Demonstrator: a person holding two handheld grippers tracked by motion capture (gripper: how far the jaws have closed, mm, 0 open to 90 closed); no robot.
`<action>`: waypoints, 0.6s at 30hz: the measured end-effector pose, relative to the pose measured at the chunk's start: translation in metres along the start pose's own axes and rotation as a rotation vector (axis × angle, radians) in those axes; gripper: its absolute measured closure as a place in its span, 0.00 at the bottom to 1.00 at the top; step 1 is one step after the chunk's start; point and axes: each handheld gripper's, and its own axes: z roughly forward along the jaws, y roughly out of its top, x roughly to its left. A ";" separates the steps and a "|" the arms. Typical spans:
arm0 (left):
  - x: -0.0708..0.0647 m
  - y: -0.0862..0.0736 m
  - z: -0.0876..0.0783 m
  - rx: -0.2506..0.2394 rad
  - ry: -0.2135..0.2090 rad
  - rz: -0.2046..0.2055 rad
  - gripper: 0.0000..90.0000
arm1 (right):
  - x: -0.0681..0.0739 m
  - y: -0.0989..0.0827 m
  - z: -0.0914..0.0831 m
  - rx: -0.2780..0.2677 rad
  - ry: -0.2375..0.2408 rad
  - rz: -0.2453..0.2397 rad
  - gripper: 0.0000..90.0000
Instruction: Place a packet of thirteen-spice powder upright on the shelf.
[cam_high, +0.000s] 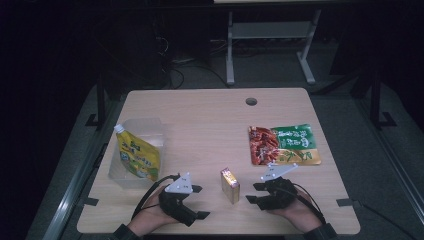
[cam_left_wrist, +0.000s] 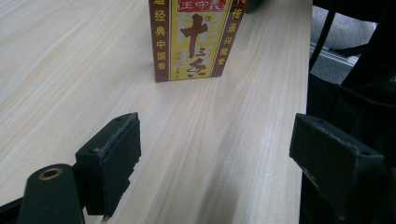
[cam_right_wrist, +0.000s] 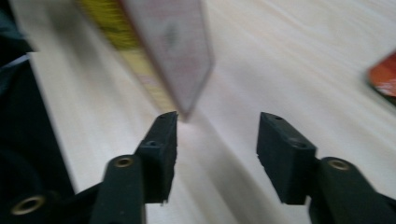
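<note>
The right gripper (cam_high: 256, 192) stood with jaws apart and empty, at three o'clock of the small box (cam_high: 230, 185) upright at the table's (cam_high: 210, 110) near edge. The left gripper (cam_high: 199, 202) waited open at nine o'clock. Backing straight away, without brushing, should leave the box standing.

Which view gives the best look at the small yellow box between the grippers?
The left gripper view: the small yellow box stands sharp, its front print readable, though the top is cut off. The high view shows the whole box upright on the table, but small. The right gripper view shows it blurred, at an angle.
</note>
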 end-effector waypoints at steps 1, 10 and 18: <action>0.000 0.000 0.000 0.000 0.000 -0.002 0.18 | 0.004 0.000 -0.001 -0.001 0.007 -0.002 0.49; 0.001 -0.001 0.002 -0.004 -0.007 -0.027 0.18 | 0.020 0.013 0.008 -0.037 0.031 -0.014 0.41; 0.000 0.000 0.003 -0.012 -0.014 -0.030 0.18 | 0.026 0.032 0.012 -0.075 0.037 -0.016 0.37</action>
